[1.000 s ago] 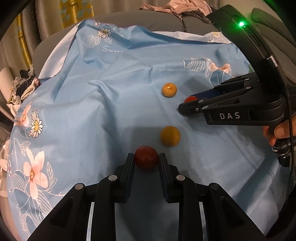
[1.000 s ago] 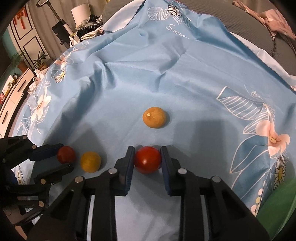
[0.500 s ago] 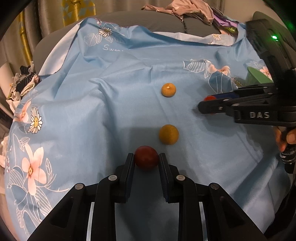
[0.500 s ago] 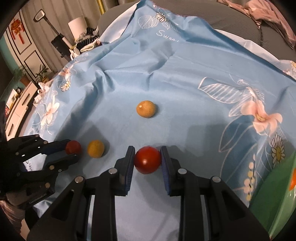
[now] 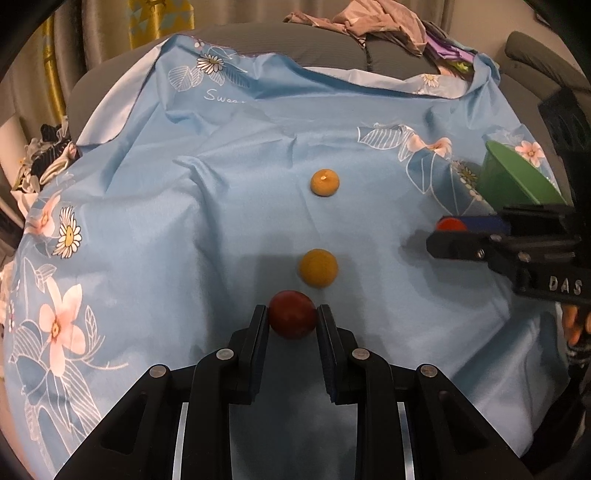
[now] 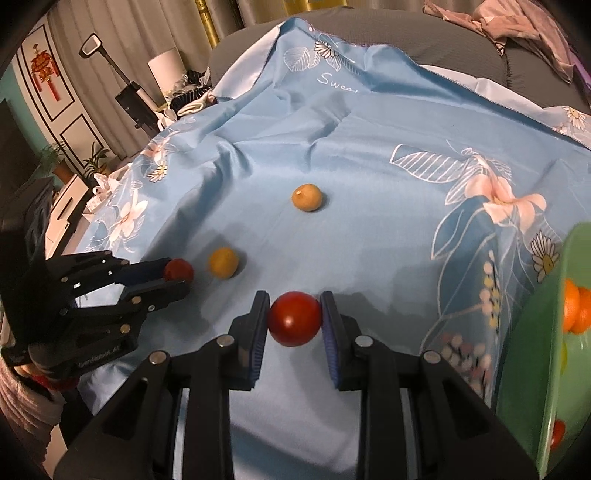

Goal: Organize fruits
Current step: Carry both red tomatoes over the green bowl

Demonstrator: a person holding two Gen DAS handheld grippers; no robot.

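Observation:
My left gripper (image 5: 291, 320) is shut on a dark red fruit (image 5: 292, 319) low over the blue floral cloth (image 5: 184, 221). My right gripper (image 6: 294, 318) is shut on a bright red fruit (image 6: 294, 318) and holds it above the cloth, near a green bowl (image 6: 550, 332). Two yellow-orange fruits lie on the cloth: one near the left gripper (image 5: 318, 267) and one farther back (image 5: 324, 183). In the right wrist view they show at the left (image 6: 223, 262) and the middle (image 6: 306, 197). The bowl also shows in the left wrist view (image 5: 517, 181).
The bowl holds an orange fruit (image 6: 574, 310) and a small red one (image 6: 557, 434). The cloth covers a grey sofa (image 5: 332, 48) with clothes piled at the back (image 5: 369, 22). A lamp and vacuum (image 6: 133, 99) stand beyond the cloth's left edge.
My right gripper has carried its red fruit to the right, toward the green bowl, which has come into view. My left gripper has kept its hold and barely moved.

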